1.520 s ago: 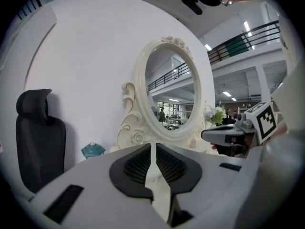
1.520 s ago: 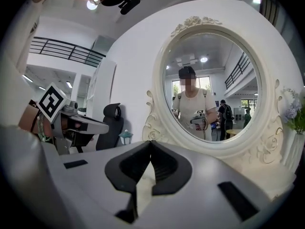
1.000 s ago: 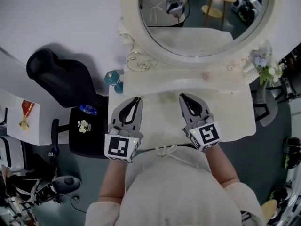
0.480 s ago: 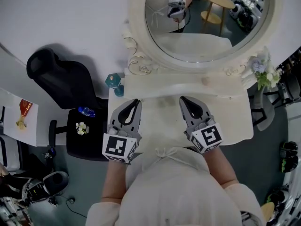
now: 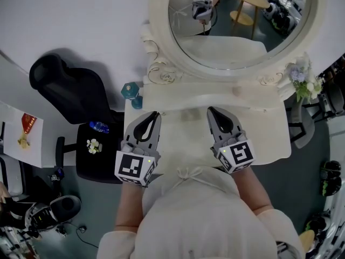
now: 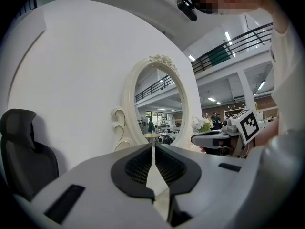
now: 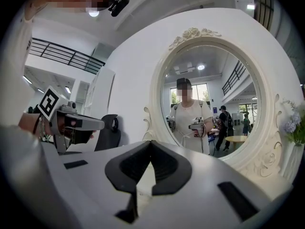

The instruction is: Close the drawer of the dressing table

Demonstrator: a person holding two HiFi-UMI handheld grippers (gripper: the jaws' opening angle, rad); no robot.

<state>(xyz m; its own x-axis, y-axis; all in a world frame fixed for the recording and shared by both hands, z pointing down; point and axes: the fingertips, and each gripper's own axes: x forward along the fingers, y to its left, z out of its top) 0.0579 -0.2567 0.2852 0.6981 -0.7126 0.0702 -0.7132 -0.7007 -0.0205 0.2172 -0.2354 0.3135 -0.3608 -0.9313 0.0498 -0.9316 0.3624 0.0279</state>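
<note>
Head view looks steeply down, high in front of the mirror (image 5: 237, 31). Both gripper views sit low and close before the mirror, facing it level. All three share its frame.

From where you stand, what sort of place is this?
Probably not a home: more likely a big hall with a staged corner. A cream-white dressing table with an oval carved-frame mirror stands by a black office chair, and railed upper walkways run overhead.

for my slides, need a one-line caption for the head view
A person holds the left gripper and right gripper, both shut, over a white dressing table before its mirror
</note>
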